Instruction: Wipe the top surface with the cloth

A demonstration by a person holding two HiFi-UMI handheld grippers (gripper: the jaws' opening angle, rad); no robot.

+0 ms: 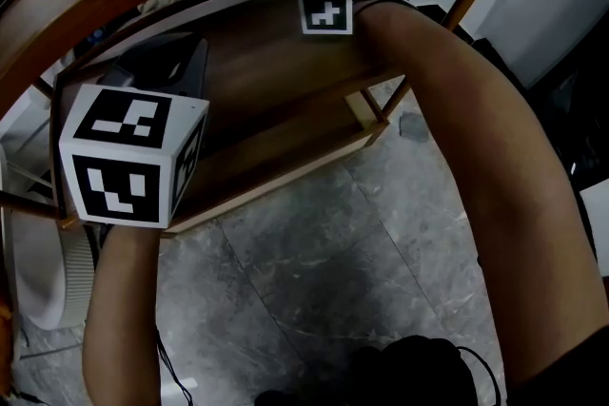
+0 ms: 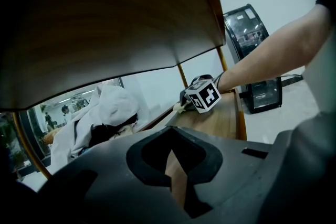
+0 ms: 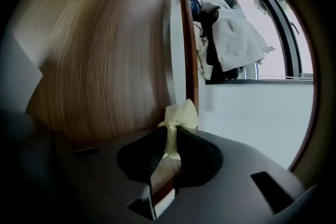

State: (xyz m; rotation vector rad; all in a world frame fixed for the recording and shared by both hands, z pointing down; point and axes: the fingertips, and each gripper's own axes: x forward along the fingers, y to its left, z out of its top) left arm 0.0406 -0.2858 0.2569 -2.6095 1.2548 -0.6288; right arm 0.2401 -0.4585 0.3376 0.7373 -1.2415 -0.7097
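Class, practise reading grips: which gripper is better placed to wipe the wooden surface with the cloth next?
Right. The right gripper pinches the pale yellow cloth between its fingers, close to the wooden board. The left gripper has its fingers together and holds no cloth.

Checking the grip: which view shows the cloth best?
Right gripper view: the cloth sits pinched between the right gripper's jaws. Left gripper view shows a scrap; head view hides it.

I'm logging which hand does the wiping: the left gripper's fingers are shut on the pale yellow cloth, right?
No. The right gripper is the one shut on the pale yellow cloth, as the right gripper view shows; the left gripper is shut on nothing.
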